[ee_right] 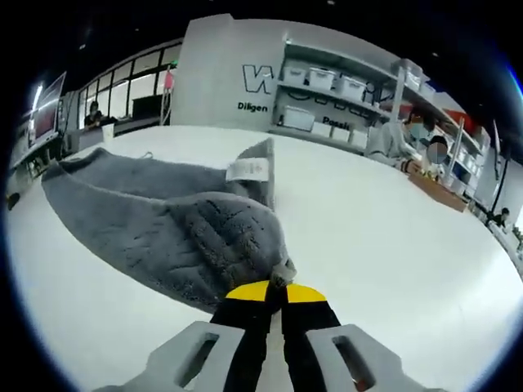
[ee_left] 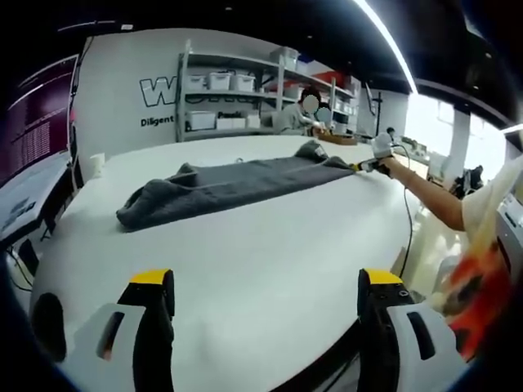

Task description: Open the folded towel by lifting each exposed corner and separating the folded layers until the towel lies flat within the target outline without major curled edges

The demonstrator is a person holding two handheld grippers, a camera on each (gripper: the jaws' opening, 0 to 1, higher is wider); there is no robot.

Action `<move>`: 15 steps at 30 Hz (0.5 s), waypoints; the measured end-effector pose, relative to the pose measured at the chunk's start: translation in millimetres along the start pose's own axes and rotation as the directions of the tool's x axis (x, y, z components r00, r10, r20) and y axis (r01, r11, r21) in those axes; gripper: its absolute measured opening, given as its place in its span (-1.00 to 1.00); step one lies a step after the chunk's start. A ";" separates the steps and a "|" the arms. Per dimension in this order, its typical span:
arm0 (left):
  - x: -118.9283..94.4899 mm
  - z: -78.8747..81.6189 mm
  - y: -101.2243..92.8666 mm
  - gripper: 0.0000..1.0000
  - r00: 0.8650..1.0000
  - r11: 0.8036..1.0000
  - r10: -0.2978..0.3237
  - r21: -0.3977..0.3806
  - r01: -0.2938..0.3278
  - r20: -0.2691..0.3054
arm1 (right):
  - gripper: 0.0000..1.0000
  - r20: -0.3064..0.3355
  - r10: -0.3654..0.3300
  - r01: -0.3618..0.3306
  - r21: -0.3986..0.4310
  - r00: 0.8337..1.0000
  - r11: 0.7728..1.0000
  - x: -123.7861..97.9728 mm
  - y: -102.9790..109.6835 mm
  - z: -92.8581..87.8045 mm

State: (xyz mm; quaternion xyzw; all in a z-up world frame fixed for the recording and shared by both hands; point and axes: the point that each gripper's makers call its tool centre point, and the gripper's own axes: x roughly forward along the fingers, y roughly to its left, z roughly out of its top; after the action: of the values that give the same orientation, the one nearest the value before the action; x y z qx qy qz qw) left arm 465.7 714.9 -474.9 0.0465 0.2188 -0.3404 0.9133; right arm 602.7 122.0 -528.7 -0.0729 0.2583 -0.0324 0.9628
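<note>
Two claws here: right claw (ee_right: 275, 287) pinches the grey towel's (ee_left: 221, 186) corner, left claw (ee_left: 268, 282) hangs open above the tabletop's (ee_left: 270, 237) near edge; shelves (ee_left: 237, 90) behind.

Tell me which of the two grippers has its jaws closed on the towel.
The right gripper: its yellow-tipped jaws pinch a corner of the grey towel. The left gripper hangs open over the bare white table.

A broad white table (ee_left: 245, 253) is carrying everything in front of me. A grey towel (ee_left: 221, 188) is lying stretched across it, bunched at one end, and a small white cup (ee_left: 97, 164) is standing near its far edge.
</note>
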 end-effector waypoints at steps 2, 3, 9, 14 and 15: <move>0.2 -0.5 0.3 0.82 1.000 1.000 -0.002 0.001 0.002 -0.003 | -1.00 -0.001 -0.005 0.005 0.002 1.000 1.000 0.0 -2.9 -0.9; 0.4 -1.1 0.1 0.82 1.000 1.000 -0.003 0.001 0.003 -0.005 | -1.00 -0.002 -0.011 0.011 0.004 1.000 1.000 -0.7 -5.9 -1.9; 1.7 -1.9 -0.1 0.82 1.000 1.000 -0.001 -0.001 0.001 -0.008 | -1.00 -0.011 -0.040 0.040 0.020 0.999 0.999 -5.9 -20.6 -7.9; 3.5 -0.9 -1.3 0.81 1.000 1.000 -0.007 0.004 0.007 -0.012 | -1.00 -0.018 -0.046 0.047 0.014 0.999 0.999 -6.0 -24.0 -8.9; 3.8 -0.9 -1.8 0.81 1.000 1.000 -0.008 0.006 0.008 -0.014 | -1.00 -0.019 -0.046 0.046 0.011 0.999 0.999 -6.2 -23.9 -9.0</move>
State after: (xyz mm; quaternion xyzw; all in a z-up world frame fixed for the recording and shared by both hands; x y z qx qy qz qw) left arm 466.8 711.5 -477.3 0.0507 0.2242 -0.3442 0.9103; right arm 592.2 97.9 -529.6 -0.0729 0.2655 -0.0568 0.9597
